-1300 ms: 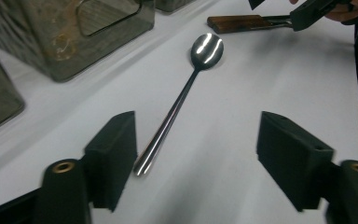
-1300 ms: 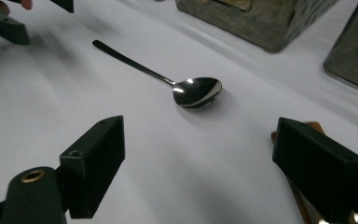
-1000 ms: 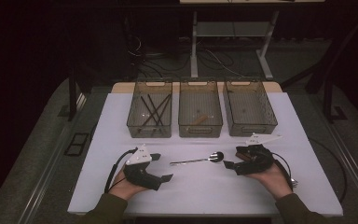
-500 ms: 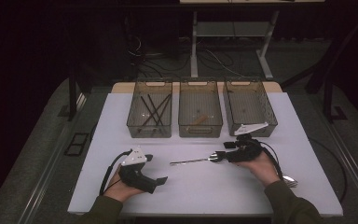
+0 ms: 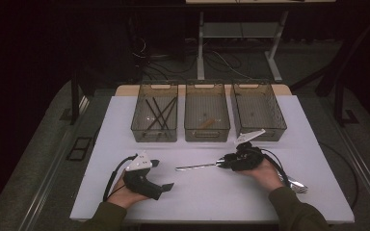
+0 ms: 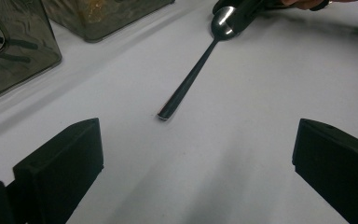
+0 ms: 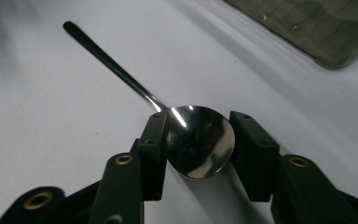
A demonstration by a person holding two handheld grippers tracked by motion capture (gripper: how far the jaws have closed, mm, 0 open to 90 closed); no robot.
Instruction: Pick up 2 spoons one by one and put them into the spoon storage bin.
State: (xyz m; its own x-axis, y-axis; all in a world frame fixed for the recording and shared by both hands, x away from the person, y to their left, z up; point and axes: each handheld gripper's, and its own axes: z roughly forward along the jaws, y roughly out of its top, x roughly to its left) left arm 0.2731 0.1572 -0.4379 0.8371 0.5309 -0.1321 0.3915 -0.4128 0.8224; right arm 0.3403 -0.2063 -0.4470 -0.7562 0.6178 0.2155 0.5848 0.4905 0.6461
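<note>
- Polished steel spoon (image 5: 200,166) lies on the white table (image 5: 221,192), at about 6 o'clock of the middle bin (image 5: 206,113), its handle running toward 9 o'clock in the high view.
- The right gripper view brings what the high view cannot: the spoon's bowl (image 7: 200,140) sits between the right tool (image 7: 199,149)'s two black jaws, which have just been closing. The left pad looks to touch the bowl's rim, while the right pad is just beside it; a firm clamp cannot be told.
- The left gripper view shows the left tool (image 6: 196,163) with jaws wide apart and bare table between them, the spoon's handle tip toward 12 o'clock, well apart.
- From the high view, three clear bins stand in a row: the left bin (image 5: 154,114) holds dark sticks, the middle a small brown piece, and the right bin (image 5: 258,109) sits at 12 o'clock of the right tool (image 5: 225,162).
</note>
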